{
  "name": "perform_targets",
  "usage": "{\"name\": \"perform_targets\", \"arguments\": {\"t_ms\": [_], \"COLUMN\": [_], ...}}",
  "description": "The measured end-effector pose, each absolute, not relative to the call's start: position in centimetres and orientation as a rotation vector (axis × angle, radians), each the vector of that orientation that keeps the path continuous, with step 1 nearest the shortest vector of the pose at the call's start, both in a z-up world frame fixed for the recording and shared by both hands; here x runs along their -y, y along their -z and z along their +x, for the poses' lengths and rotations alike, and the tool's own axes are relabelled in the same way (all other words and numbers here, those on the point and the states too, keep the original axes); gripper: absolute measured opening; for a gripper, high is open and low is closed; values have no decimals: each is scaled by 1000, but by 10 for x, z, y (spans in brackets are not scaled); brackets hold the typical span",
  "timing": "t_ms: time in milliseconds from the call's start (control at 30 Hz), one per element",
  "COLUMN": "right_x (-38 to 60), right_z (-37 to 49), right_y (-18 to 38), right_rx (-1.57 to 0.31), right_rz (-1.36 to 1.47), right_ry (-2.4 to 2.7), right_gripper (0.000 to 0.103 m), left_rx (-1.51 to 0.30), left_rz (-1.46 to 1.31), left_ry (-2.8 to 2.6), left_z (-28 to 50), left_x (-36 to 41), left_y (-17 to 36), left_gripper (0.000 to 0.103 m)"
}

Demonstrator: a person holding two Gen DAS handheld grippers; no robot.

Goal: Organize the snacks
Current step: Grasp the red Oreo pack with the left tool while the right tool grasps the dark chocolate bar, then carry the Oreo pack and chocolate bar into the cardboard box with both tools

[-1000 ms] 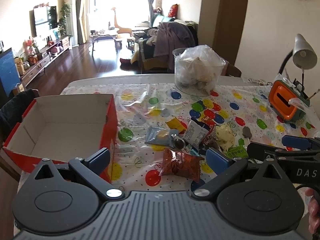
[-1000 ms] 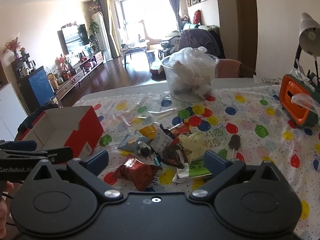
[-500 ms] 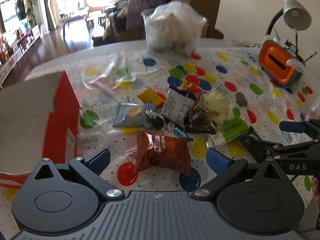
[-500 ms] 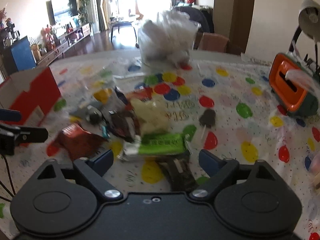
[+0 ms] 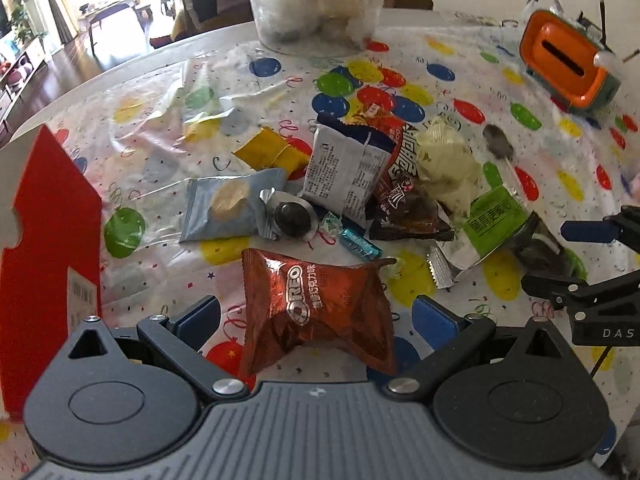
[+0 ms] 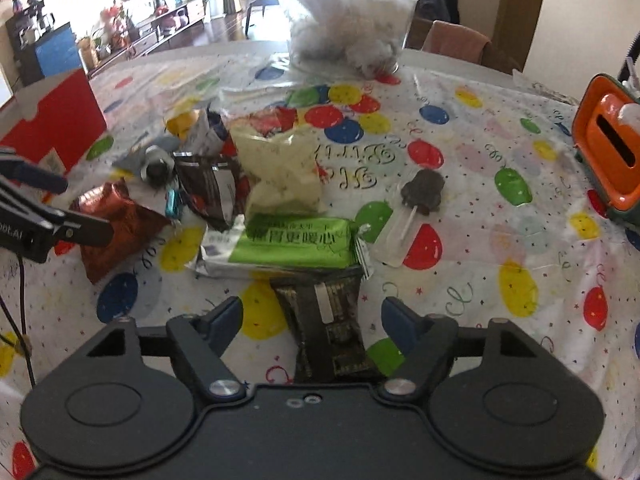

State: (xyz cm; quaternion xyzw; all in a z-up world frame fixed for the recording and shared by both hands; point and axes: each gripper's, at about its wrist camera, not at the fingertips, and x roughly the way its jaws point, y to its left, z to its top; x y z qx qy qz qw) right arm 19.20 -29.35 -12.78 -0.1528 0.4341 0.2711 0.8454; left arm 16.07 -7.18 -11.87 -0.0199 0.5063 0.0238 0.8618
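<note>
A pile of snack packets lies on the balloon-print tablecloth (image 5: 160, 128). My left gripper (image 5: 318, 316) is open, its jaws on either side of a brown Oreo packet (image 5: 316, 304), which also shows in the right wrist view (image 6: 116, 220). My right gripper (image 6: 312, 316) is open around a dark packet (image 6: 328, 320) that lies below a green packet (image 6: 292, 240). The green packet (image 5: 492, 220) and the right gripper (image 5: 560, 260) also show in the left wrist view. A red and white cardboard box (image 5: 44, 220) stands at the left.
A pale yellow packet (image 6: 280, 168), a white packet (image 5: 344, 172), a blue-grey packet (image 5: 228, 208) and a chocolate lollipop (image 6: 420, 196) lie in the pile. A clear tub with a plastic bag (image 6: 352, 20) stands at the back. An orange and green holder (image 6: 608, 152) stands at the right.
Both grippers have moved forward and down to the pile. The Oreo packet now lies between the left jaws and the dark packet between the right jaws.
</note>
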Motion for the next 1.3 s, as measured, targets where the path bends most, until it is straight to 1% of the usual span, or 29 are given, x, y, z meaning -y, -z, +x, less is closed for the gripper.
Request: {"name": "perform_targets", "arguments": {"t_ms": [200,267,367,500,567,633,733,833,933,1300], "right_x": [297,298,299,298,298,298,299,301,301,294], "right_z": [200,203,204,203,203,202,201,198,194,174], "right_y": [137,139,141,141,141,141,139,137,134,106], "right_rx": [-957,-969,-969,-966,-961,-960,-957,-955,-958,-922], "right_rz": [-318,-308,-308,-311,-312,-309,-300,-285,-272,-243], "right_ry": [-582,-579,-575,-571,-565,-559,-548,-539,-535,-537], "right_gripper": [65,55,51,43,40,38,34,32,32,32], "left_rx": [-1106,-1120,-1123,-1138,-1132,-1125,-1112,-1101,-1092,-1041], "left_rz": [2,0,-3,-47,-41,-43,-47,-57,-73,-139], "left_ry": [-41,-49,-53,-50,-52,-52,-53,-52,-52,-72], "left_z": [172,175,178,179,178,177,174,170,168,140], "left_x": [75,74,72,68,70,71,72,71,70,59], "left_y": [132,136,138,141,140,139,137,136,134,109], "left_gripper": [103,102,101,90,88,80,70,65,63,62]}}
